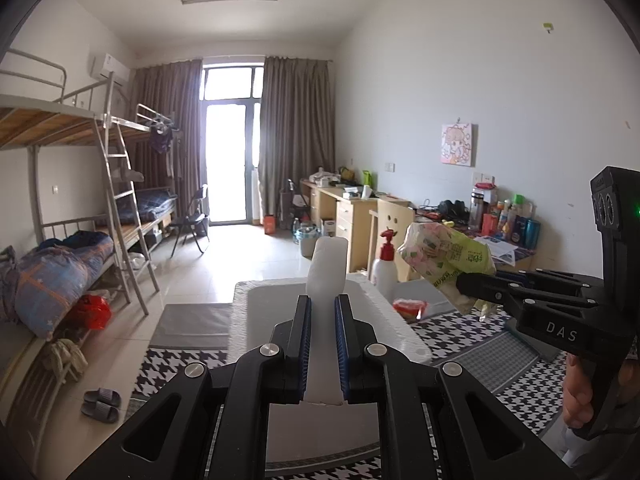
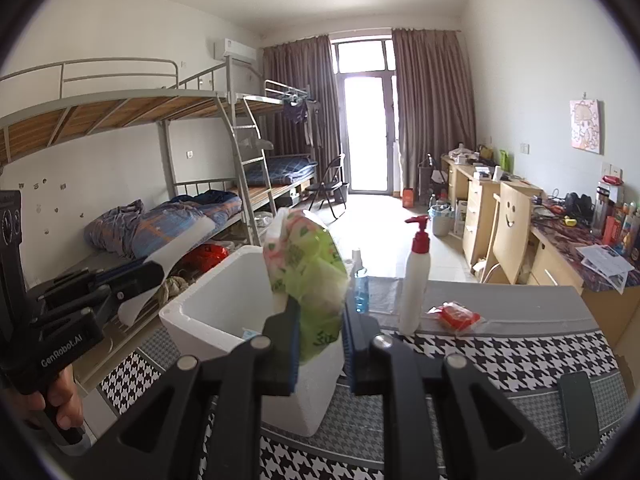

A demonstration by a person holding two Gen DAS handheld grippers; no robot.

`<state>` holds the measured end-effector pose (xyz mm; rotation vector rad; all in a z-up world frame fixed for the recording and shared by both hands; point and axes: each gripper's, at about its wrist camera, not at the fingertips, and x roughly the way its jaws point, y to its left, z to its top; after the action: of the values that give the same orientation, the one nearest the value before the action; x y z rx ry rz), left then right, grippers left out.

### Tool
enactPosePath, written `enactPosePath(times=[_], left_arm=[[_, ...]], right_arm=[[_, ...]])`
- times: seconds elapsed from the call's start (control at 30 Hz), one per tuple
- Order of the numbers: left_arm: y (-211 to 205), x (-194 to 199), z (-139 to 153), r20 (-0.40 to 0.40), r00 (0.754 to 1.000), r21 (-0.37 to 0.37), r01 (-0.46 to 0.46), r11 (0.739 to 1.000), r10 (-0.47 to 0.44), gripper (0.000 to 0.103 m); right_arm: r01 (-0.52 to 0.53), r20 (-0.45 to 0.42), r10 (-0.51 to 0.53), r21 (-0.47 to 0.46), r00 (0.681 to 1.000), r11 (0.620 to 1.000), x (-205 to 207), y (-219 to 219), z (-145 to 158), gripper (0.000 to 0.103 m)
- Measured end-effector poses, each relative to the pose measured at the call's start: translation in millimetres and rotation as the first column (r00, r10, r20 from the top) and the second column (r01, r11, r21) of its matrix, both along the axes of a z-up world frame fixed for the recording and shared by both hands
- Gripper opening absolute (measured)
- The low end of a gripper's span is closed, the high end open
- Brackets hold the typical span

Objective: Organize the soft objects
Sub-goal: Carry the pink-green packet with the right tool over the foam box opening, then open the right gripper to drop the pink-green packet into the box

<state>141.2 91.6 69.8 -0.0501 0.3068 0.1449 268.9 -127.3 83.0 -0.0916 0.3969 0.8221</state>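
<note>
The left gripper (image 1: 323, 344) clamps a white foam strip (image 1: 326, 272), its long axis pointing forward over the foam box (image 2: 208, 312); the right gripper (image 2: 320, 344) grips an upright tissue pack (image 2: 308, 272)

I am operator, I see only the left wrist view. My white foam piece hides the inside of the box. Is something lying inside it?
Observer: Yes. In the right wrist view a small light item with blue print lies at the bottom of the white foam box.
Operator: Is any bottle hidden behind the pump bottle?
Observer: A small clear bottle with blue liquid stands left of the white pump bottle; the left wrist view does not show it.
Operator: Anything on the table near the right gripper?
Observer: A dark phone lies flat on the houndstooth cloth, right of the right gripper, which is shut on the green tissue pack.
</note>
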Motion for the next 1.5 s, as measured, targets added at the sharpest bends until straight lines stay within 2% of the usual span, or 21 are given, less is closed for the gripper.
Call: enactPosePath(times=[0.97, 1.5], left_arm=[[33, -14, -8, 0.008, 0.988, -0.002, -0.155, 0.988, 0.155, 0.013], [46, -18, -12, -0.002, 0.982, -0.030, -0.190, 0.981, 0.190, 0.013]], right_arm=[[-0.095, -0.091, 0.089, -0.066, 0.992, 0.993, 9, 61, -11, 0.021], [-0.126, -0.143, 0.109, -0.117, 0.984, 0.985, 15, 87, -22, 0.021]])
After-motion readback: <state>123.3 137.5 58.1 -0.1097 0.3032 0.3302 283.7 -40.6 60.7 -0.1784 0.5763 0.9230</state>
